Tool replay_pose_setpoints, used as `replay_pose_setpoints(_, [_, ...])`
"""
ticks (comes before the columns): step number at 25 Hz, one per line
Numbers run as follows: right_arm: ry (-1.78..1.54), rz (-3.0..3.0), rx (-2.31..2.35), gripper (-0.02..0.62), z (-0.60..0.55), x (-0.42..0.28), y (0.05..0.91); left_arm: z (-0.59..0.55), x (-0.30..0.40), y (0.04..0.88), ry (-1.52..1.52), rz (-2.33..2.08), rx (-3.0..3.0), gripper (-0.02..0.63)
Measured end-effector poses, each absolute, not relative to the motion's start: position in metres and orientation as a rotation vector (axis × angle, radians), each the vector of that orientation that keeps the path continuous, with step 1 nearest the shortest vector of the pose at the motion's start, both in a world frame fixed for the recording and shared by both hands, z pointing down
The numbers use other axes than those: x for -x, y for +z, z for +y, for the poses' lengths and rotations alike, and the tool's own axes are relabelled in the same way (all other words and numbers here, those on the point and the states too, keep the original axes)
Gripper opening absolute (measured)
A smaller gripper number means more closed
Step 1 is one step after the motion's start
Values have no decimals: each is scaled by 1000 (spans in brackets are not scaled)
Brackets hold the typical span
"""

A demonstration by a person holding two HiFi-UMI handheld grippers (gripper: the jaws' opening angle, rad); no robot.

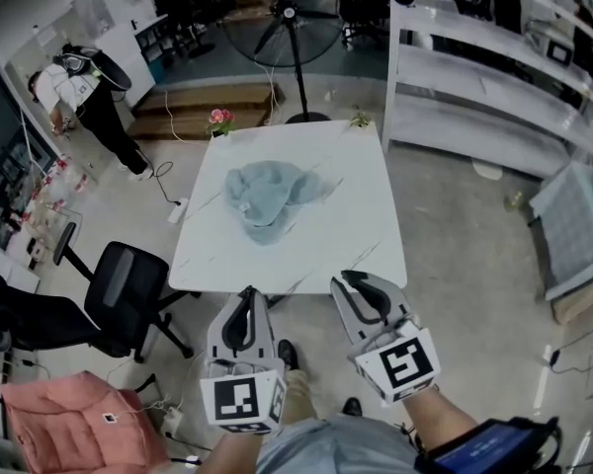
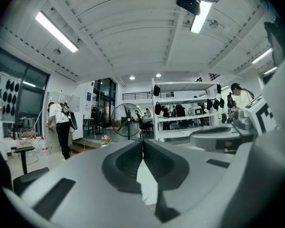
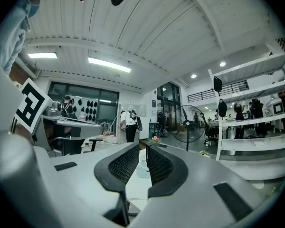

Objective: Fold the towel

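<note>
A crumpled light-blue towel (image 1: 272,197) lies in a heap on the white table (image 1: 356,215), a little left of its middle. Both grippers hover side by side at the table's near edge, well short of the towel and pointing level toward it. My left gripper (image 1: 247,292) is shut, its fingertips touching (image 2: 142,140) with nothing between them. My right gripper (image 1: 348,278) stands slightly open with an empty narrow gap (image 3: 142,148). Through that gap, in the right gripper view, the towel (image 3: 142,169) shows far off on the table (image 3: 133,189).
A small pot of pink flowers (image 1: 218,119) stands at the table's far left corner. A black office chair (image 1: 119,294) sits left of the table, a standing fan (image 1: 287,18) behind it, white shelving (image 1: 474,87) to the right. A person (image 1: 79,97) bends over at far left.
</note>
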State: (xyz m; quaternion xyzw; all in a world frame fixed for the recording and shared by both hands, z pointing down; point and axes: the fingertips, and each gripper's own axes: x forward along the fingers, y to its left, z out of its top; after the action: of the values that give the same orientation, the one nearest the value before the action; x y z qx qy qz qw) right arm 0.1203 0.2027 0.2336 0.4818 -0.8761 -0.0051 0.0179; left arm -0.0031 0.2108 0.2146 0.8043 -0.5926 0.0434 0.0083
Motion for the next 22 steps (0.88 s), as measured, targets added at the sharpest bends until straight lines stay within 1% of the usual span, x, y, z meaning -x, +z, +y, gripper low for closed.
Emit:
replay_pose_setpoints(13, [7,-2565,-1598,61,8,-52,255,10,101,252,166,-1712,-2543,9])
replay_pose_setpoints(18, [-58,-2510,-1671,61,-43,-39,239,-37,107,250,116,-1597,-2603,11])
replay_pose_setpoints(22, [-96,-2468,-1728,61,-65,-44,224,-58,103,248,111,-1540,-2634,11])
